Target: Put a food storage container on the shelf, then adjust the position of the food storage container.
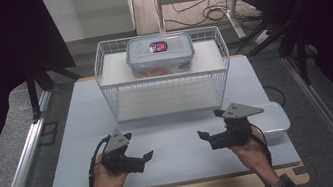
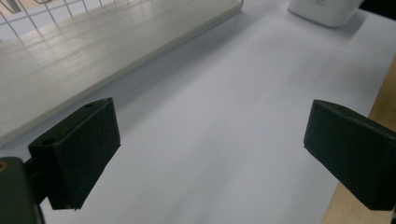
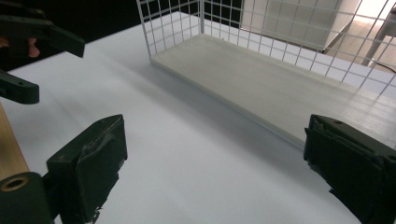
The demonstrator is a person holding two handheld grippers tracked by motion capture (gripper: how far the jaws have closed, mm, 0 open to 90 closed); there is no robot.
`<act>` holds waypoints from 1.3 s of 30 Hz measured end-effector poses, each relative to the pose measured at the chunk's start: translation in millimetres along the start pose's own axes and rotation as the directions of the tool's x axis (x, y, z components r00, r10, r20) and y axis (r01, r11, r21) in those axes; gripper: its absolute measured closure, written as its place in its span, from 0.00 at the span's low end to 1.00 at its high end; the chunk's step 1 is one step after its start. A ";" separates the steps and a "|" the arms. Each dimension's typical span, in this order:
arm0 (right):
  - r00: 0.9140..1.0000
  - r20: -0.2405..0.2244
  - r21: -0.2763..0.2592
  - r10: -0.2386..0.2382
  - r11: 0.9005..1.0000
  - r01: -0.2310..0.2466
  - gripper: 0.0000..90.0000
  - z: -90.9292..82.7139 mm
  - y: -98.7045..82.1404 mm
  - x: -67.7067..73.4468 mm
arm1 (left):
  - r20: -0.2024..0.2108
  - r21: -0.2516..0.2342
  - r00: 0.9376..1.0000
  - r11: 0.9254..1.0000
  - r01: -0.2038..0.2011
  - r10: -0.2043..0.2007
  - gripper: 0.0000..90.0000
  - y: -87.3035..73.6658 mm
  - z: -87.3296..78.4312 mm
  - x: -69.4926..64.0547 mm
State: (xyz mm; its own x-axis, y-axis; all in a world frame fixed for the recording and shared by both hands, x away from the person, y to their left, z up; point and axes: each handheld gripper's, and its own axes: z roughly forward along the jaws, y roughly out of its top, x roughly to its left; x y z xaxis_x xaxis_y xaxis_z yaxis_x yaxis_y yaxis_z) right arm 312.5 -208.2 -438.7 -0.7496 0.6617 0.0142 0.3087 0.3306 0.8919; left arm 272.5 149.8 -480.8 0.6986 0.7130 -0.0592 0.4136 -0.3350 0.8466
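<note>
Both grippers, left gripper and right gripper, hover gaping and empty, wire rack just ahead of their jaws.

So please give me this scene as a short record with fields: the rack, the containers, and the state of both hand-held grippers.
surface: white table
rack: white wire rack, two shelves, at the far middle of the table
upper shelf: clear lidded container with blue clips, contents reddish
lower shelf: bare
other item: white tub on the table, right beside the right hand-held gripper
left hand-held gripper: jaws open, nothing between them, over the table
right hand-held gripper: jaws open, nothing between them, over the table
</note>
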 end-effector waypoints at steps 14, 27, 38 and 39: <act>0.999 0.046 0.084 -0.028 0.996 0.024 0.08 1.6 -38.2 1.8 | -0.028 0.053 1.000 0.999 -0.003 0.005 0.05 -26.5 0.3 -1.3; 0.993 0.113 0.161 0.037 0.985 -0.055 0.01 1.7 -41.4 -18.1 | -0.019 0.064 1.000 0.998 0.022 -0.021 0.06 -29.9 2.7 4.0; 0.963 0.258 0.187 0.071 0.975 -0.122 0.58 -31.3 -35.4 -62.0 | -0.013 0.083 1.000 0.996 0.023 -0.022 0.06 -31.6 6.4 5.1; 0.963 0.258 0.187 0.071 0.975 -0.122 0.58 -31.3 -35.4 -62.0 | -0.011 0.086 1.000 0.996 0.023 -0.022 0.06 -31.8 7.0 5.0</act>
State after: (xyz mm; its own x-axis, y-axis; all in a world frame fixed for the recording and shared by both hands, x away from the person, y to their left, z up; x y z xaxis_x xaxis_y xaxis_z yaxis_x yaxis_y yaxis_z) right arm 329.7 -282.0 -457.0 -0.5489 0.8350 -0.0394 0.5023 0.3672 0.7829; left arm 266.9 159.7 -511.8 0.6828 0.7271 -0.0719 0.4781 -0.3702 0.7965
